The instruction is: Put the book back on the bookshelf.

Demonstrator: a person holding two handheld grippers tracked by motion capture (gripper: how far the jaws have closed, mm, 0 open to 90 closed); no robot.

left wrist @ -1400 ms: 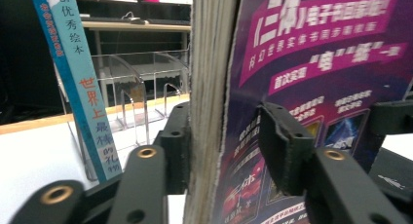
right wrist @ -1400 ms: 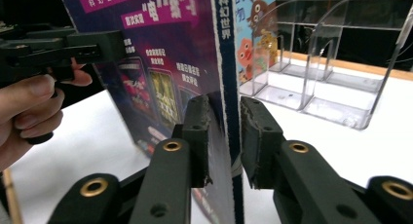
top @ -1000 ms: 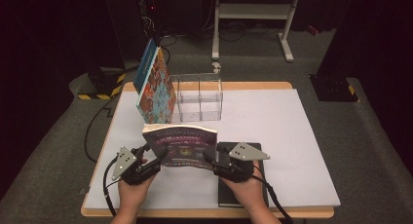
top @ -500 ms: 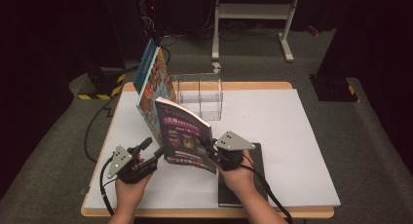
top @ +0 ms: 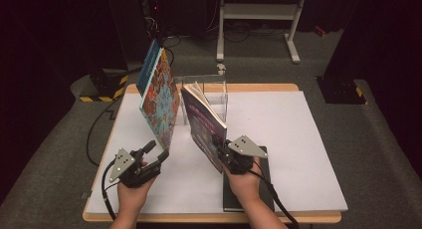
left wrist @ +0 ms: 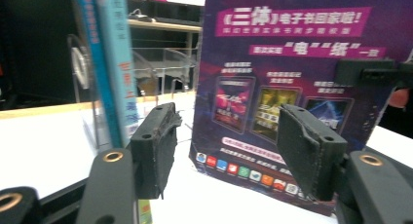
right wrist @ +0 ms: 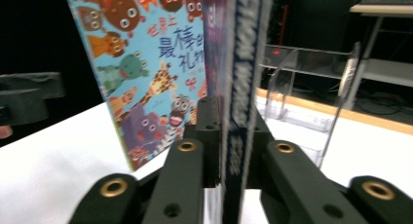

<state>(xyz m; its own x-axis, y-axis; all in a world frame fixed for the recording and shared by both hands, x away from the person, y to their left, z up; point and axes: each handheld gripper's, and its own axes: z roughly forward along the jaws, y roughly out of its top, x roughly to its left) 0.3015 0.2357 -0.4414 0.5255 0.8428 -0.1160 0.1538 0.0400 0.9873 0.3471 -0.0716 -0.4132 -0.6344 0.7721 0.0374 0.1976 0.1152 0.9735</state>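
Observation:
My right gripper (top: 223, 152) is shut on the lower edge of a purple paperback (top: 201, 122), which it holds upright and edge-on above the white table (top: 298, 139). In the right gripper view the book's spine (right wrist: 243, 48) runs up between the two jaws (right wrist: 233, 112); they have just been closing on it, then eased slightly, and the book stays pinched. My left gripper (top: 156, 152) is open to the left with nothing between its pads (left wrist: 226, 121). It faces the purple cover (left wrist: 292, 63). A colourful children's book (top: 160, 102) leans against a clear acrylic rack (top: 219, 92).
A black notebook (top: 249, 194) lies flat on the table under my right hand. The rack's clear dividers (right wrist: 311, 87) stand just behind the held book. The children's book's teal spine (left wrist: 114, 73) rises close to my left jaw. A white metal stand (top: 259, 20) is on the floor beyond.
A second ago both grippers held the purple book with its cover facing me. The left gripper let go and dropped back left. The right turned the book edge-on and carried it toward the rack.

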